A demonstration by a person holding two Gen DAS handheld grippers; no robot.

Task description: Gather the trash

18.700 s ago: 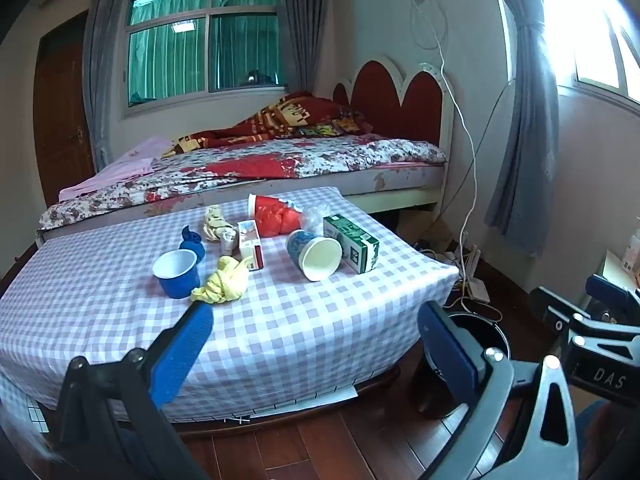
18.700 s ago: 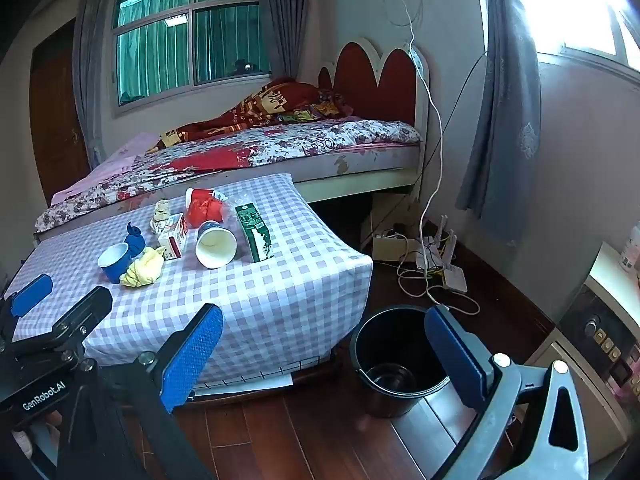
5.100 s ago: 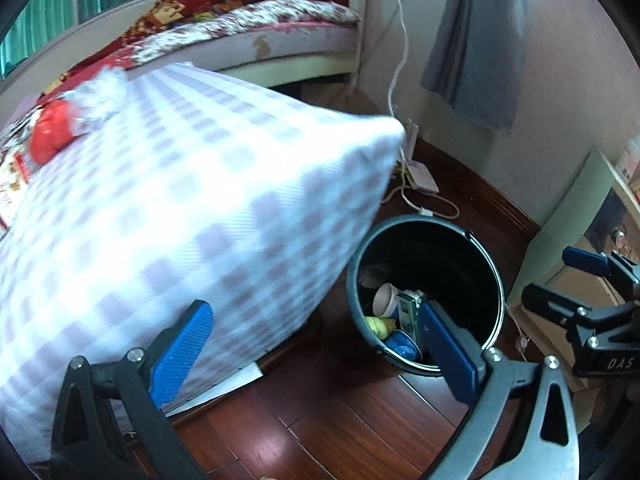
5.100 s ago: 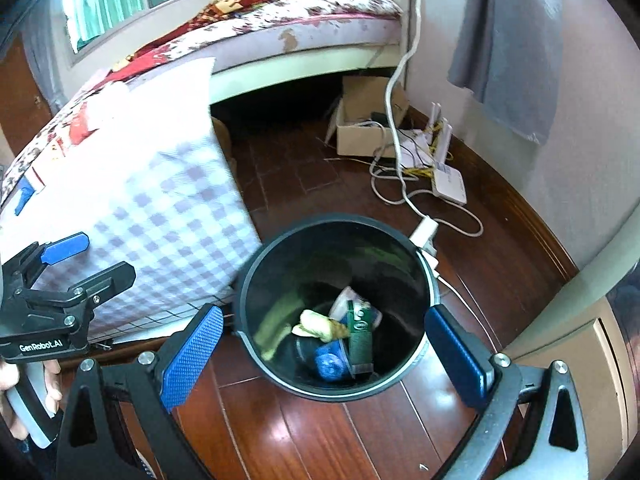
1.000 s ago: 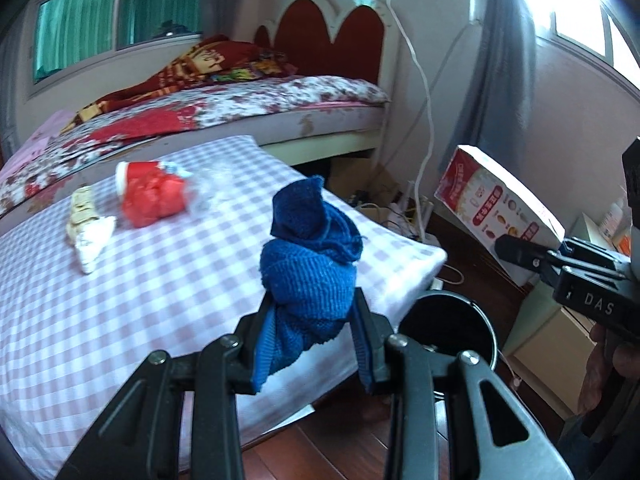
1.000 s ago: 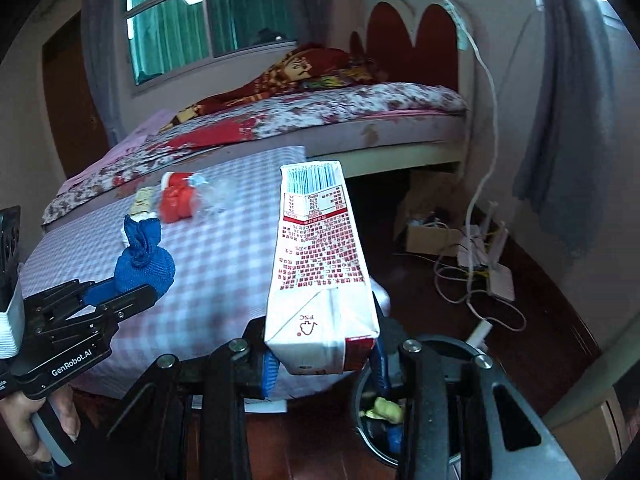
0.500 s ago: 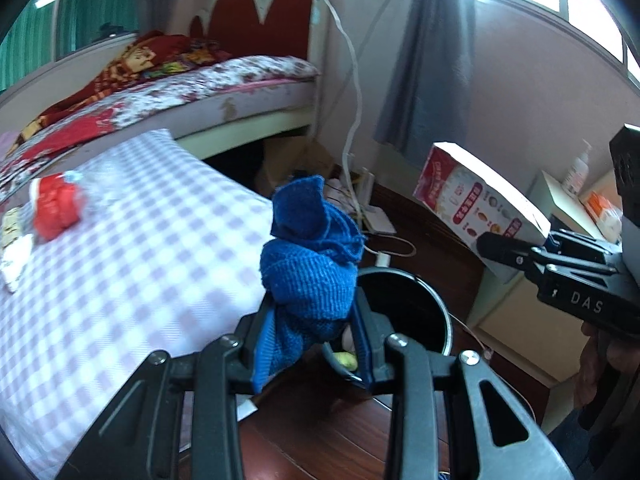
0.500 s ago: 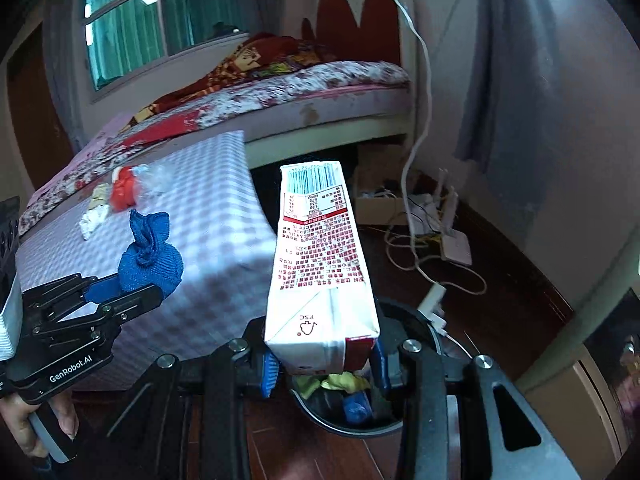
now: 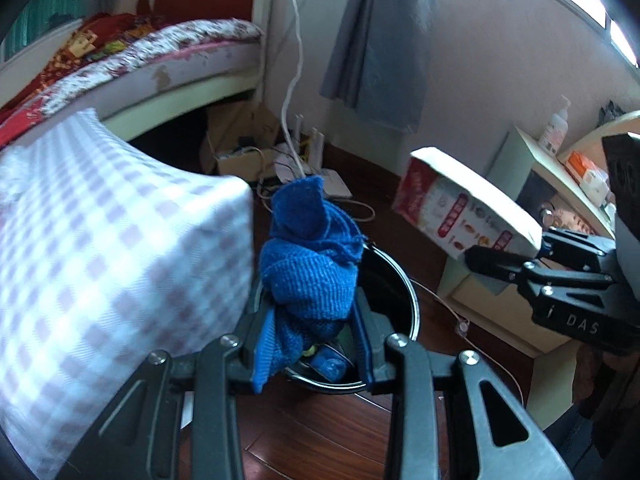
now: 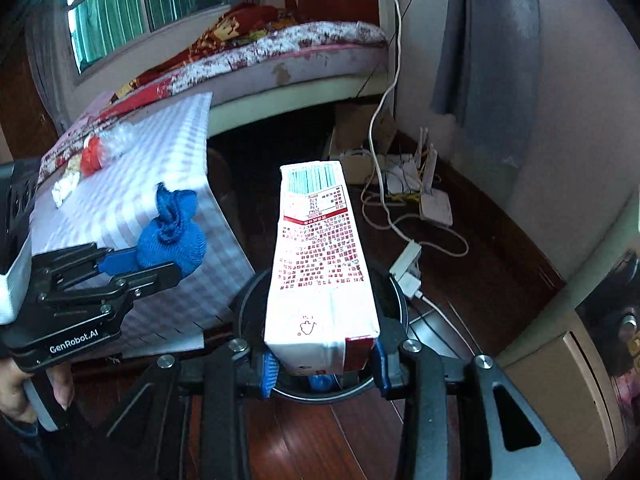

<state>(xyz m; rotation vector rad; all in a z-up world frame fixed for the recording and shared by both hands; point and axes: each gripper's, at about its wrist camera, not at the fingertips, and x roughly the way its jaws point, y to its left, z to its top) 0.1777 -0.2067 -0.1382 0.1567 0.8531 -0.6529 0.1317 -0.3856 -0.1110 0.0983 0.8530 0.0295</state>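
- swinging both loads away from the worktop (image 9: 100, 248) over the last second, the person now has the two claws gathered above the black bin (image 9: 404, 300) on the floor, where a second ago they were out over the checked cloth.
- the left claw (image 9: 316, 332) is clenched on a knotted blue cloth bundle (image 9: 312, 264), which hangs right over the bin's near rim.
- the right claw (image 10: 322, 364) is clamped on the base of a red and white carton (image 10: 320, 264), standing upright above the bin mouth, which it mostly hides in that view.
- inside the bin i can make out something blue and a bit of yellow, so some trash is already collected.
- my guess is that both pieces are lined up for dropping; the carton looks centred, the bundle nearer the edge.
- a red wrapper (image 10: 91, 156) and a whitish scrap (image 10: 66, 189) lie on the worktop, so more trips are left.
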